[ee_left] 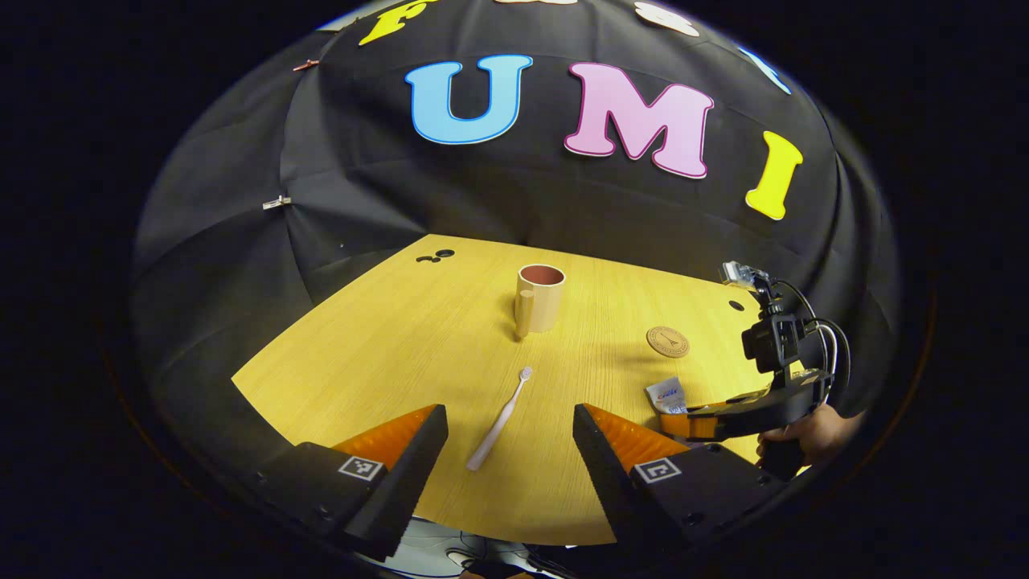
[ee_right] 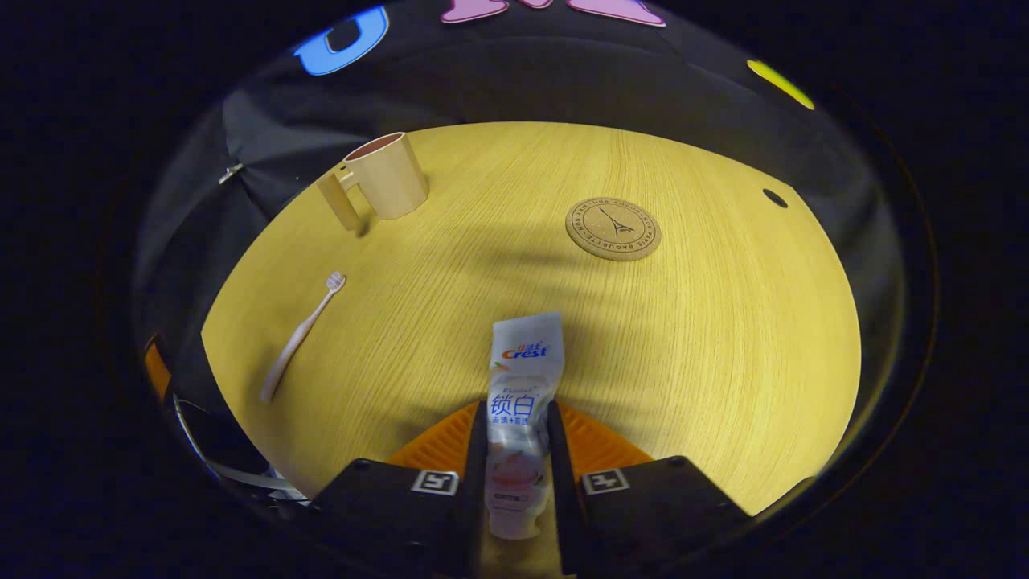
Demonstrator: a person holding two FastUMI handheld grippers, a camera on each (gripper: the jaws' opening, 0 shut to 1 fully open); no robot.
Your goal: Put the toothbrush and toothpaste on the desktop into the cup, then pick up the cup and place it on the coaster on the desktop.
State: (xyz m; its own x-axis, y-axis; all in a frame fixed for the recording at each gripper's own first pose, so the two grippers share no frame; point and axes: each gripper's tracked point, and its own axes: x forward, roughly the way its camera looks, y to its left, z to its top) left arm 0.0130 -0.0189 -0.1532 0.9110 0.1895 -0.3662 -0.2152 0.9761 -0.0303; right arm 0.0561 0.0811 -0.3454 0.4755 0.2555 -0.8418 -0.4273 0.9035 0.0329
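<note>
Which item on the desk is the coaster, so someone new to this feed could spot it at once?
Start at the wooden desk and find the tall beige cup near its far edge. On the other side of the desk's middle from it lies the coaster, a flat round brown disc with a tower drawing printed on it. It is the one flat disc there; the toothbrush is long and thin.

Pale toothbrush (ee_left: 501, 420) flat on bench, bristles toward upright beige cup (ee_left: 540, 298). White toothpaste tube (ee_right: 521, 402) pinched between tongs. Round cork coaster (ee_right: 612, 228) lying bare.
</note>
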